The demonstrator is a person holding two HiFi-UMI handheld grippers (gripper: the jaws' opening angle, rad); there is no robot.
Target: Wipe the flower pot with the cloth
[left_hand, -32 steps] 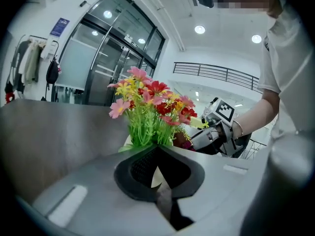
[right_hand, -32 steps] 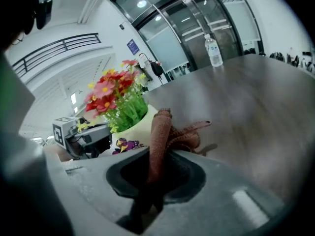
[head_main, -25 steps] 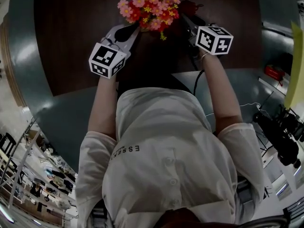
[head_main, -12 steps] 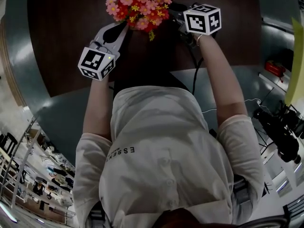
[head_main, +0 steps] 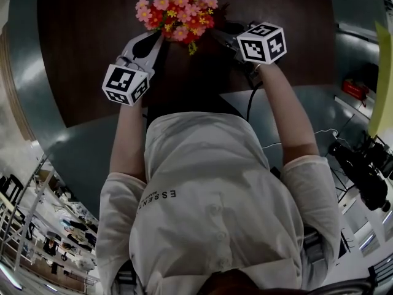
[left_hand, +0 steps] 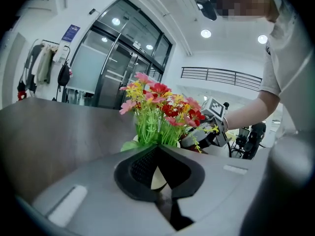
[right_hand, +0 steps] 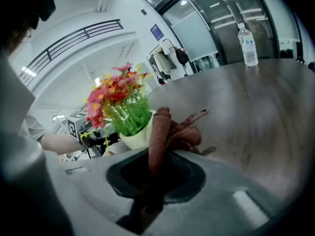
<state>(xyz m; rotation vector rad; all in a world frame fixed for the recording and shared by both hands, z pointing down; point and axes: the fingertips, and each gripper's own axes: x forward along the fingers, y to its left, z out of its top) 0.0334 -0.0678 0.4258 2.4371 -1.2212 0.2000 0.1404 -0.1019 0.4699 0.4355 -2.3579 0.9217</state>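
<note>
Dark worktop (head_main: 92, 54) carries the white flower pot (right_hand: 137, 135), flowers (head_main: 178, 8) spreading over it; a water bottle (right_hand: 250, 45) stands well apart. At the pot the left claw (left_hand: 158, 147) is closed; the right claw (right_hand: 156, 149) grips the brown cloth (right_hand: 170, 127) beside it.

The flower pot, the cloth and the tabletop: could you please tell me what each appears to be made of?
Flower pot: smooth cream wall with a soft sheen, probably plastic or glazed ceramic; I cannot tell which.
Cloth: reddish-brown fabric, matte, seemingly knitted or waffle-woven, judging by its ribbed texture and soft folds.
Tabletop: dark wood or wood-look laminate, with faint grain streaks and a dull sheen.
</note>
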